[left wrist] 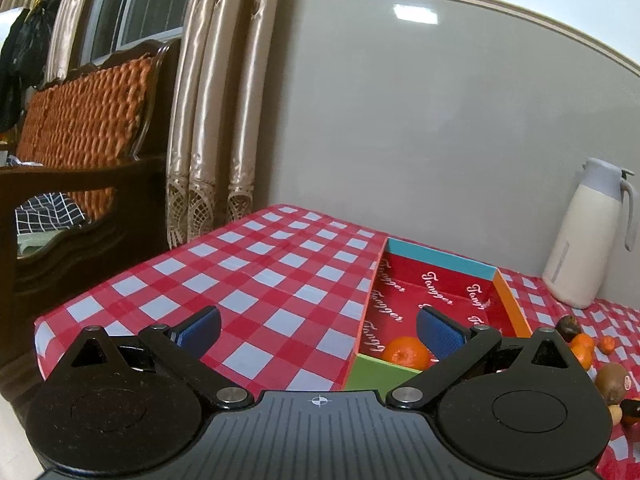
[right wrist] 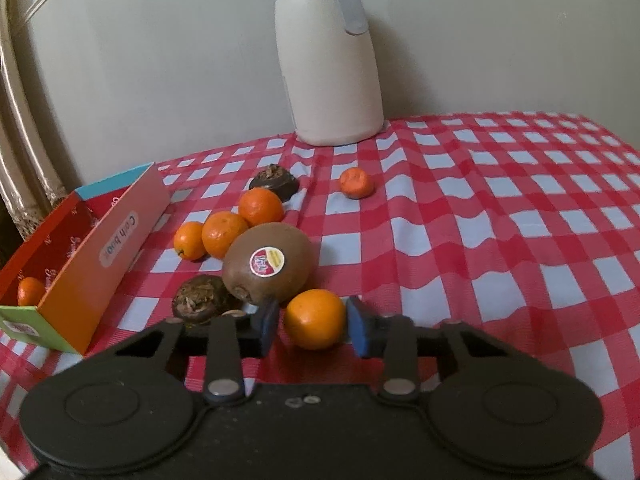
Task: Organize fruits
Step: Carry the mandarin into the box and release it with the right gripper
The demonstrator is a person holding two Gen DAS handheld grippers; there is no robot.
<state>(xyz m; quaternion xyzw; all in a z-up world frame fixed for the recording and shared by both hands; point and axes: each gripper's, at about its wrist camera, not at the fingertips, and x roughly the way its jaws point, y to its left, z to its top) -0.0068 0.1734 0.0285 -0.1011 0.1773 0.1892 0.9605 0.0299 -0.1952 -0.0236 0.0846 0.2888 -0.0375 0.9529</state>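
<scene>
The box (left wrist: 440, 296) repeats the word "Tangger" in white script over its red lining, and a pale label on its orange outer wall reads something like "Cash box" (upside down from the right wrist view, and I cannot be sure of it). A round red and yellow sticker sits on the kiwi (right wrist: 268, 266), its lettering too small to read. The right gripper (right wrist: 314, 326) is held low and level over the checked tablecloth (right wrist: 500, 220), its blue pads spread either side of an orange (right wrist: 315, 319), each pad just beside the skin with a narrow gap, so the fruit rests on the cloth between them. The kiwi lies just beyond the left pad, its long axis running across the fingers, stem end toward the near left. A dark brown fruit (right wrist: 200, 299) sits outside that left finger, three more oranges (right wrist: 224, 234) cluster past the kiwi, and a white jug (right wrist: 328, 80) stands far ahead by the wall. The left gripper (left wrist: 320, 330) hovers with its fingers wide apart and nothing between them, its right pad (left wrist: 440, 334) over the near end of the box, where one mandarin (left wrist: 406, 353) lies just left of that pad.
</scene>
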